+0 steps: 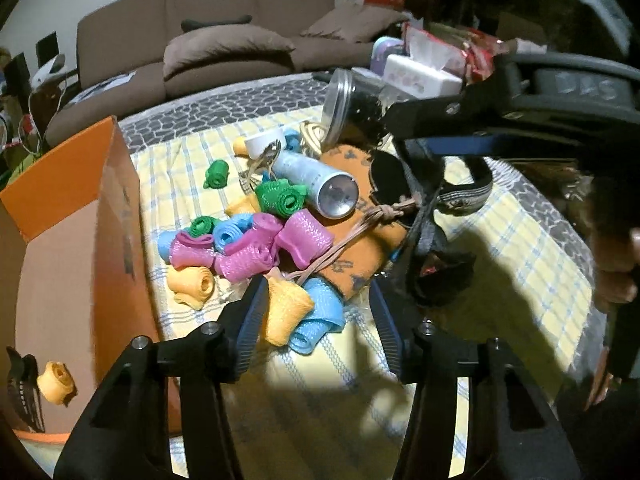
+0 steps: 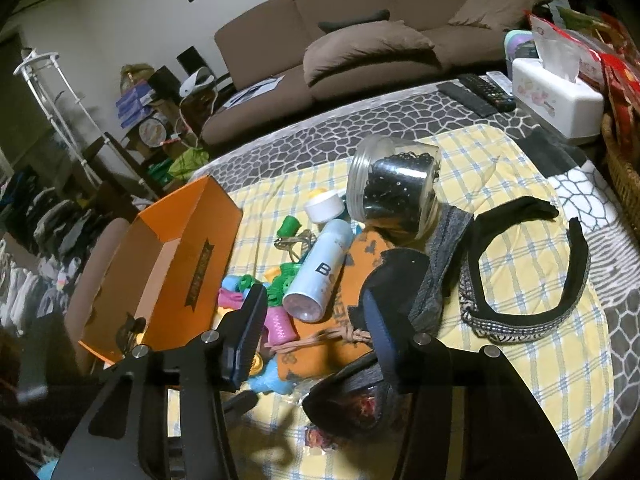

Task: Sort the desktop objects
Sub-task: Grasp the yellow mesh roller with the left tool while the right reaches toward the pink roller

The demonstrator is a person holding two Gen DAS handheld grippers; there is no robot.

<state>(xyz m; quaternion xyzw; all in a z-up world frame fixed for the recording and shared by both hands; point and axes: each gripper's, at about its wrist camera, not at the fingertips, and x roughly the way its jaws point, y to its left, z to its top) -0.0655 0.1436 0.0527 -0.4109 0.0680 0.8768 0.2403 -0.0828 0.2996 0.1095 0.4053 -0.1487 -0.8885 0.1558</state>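
Pink, blue, green and orange hair rollers (image 1: 248, 248) lie heaped on the yellow checked cloth (image 1: 520, 248). My left gripper (image 1: 320, 320) stands open over the near end of the heap. An orange roller (image 1: 286, 308) and a blue roller (image 1: 318, 320) sit between its fingers; the orange one rests against the left pad. My right gripper (image 2: 316, 320) is open above an orange pouch (image 2: 320, 356) and its braided cord (image 2: 320, 338). A grey headband (image 2: 436, 264) and a black eye mask (image 2: 400, 268) lie against its right finger.
An open orange box (image 2: 176, 248) stands at the left with one orange roller (image 1: 56, 386) inside. A spray can (image 2: 320, 276), a tipped jar (image 2: 396, 184) and a black headband (image 2: 532, 280) lie on the cloth. A tissue box (image 2: 556, 96), remotes (image 2: 476, 92) and a basket (image 2: 624, 168) are behind.
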